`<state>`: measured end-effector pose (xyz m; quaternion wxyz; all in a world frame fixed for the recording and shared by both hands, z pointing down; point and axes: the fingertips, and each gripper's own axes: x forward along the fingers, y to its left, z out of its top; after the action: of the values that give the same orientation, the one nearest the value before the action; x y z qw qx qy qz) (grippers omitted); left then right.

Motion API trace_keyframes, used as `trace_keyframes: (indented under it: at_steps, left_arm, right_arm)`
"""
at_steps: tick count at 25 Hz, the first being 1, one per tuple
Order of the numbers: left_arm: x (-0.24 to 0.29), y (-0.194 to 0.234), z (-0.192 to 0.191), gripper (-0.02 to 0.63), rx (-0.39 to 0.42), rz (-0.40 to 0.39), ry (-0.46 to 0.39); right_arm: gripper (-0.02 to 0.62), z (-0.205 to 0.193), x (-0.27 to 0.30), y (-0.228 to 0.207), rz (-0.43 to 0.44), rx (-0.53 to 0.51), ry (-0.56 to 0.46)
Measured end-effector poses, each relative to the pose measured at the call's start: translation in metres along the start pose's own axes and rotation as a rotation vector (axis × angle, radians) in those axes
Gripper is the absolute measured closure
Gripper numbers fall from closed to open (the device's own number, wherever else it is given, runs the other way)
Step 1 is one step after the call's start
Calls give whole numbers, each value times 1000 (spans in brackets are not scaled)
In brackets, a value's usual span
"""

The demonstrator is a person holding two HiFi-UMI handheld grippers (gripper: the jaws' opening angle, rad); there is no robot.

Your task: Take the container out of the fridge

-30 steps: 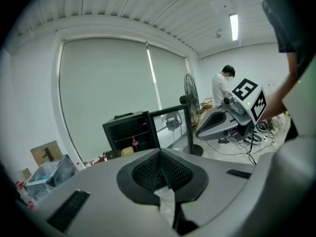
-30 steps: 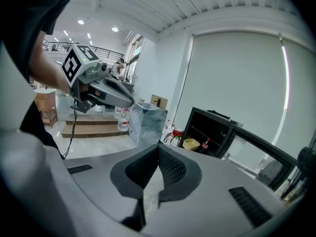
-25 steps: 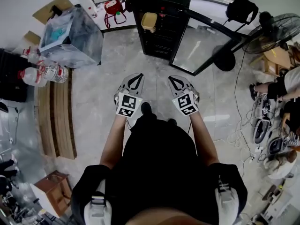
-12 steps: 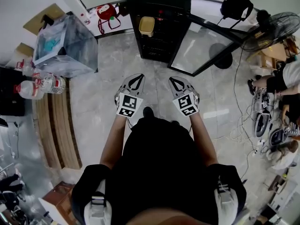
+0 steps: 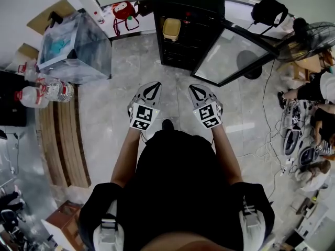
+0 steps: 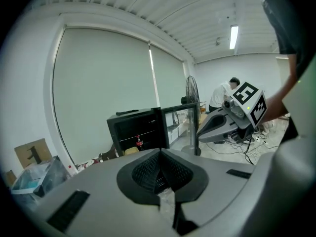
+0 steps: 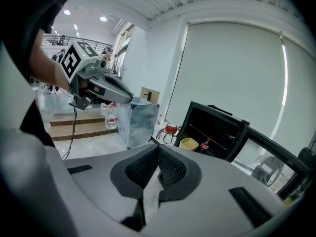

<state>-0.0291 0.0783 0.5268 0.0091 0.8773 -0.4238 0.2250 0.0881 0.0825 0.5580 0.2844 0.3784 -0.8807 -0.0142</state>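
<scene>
A small black fridge [image 5: 189, 14] stands ahead on the floor with its glass door [image 5: 233, 54] swung open to the right. On a shelf inside sits a pale yellow container [image 5: 171, 29], also seen as container [image 7: 188, 143] beside a small cola bottle [image 7: 205, 145]. My left gripper [image 5: 152, 89] and right gripper [image 5: 197, 92] are held side by side above the floor, well short of the fridge. Both are shut with nothing between the jaws. In the left gripper view the fridge [image 6: 139, 130] is beyond the shut jaws.
A clear plastic bin [image 5: 74, 47] stands at the left, with water bottles [image 5: 44, 91] near wooden steps [image 5: 62, 135]. A red bag [image 5: 124, 9] lies by the wall. A floor fan [image 5: 309, 35], cables [image 5: 272, 135] and seated people are at the right.
The view has shifted slightly, and the fridge and bin sit a little differently in the frame. Both grippers keep the same shut pose side by side.
</scene>
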Motion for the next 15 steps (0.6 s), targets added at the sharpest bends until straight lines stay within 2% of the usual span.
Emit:
trace_keyframes:
  at_steps: [9,15]
  left_arm:
    - [-15,21,-21,584,-11,9,19]
    - [-21,23,-26,584,-15,14,16]
  right_arm:
    - [597,10,17,15,-3,-7,-1]
    - [597,-3,16,3,-36,5,30]
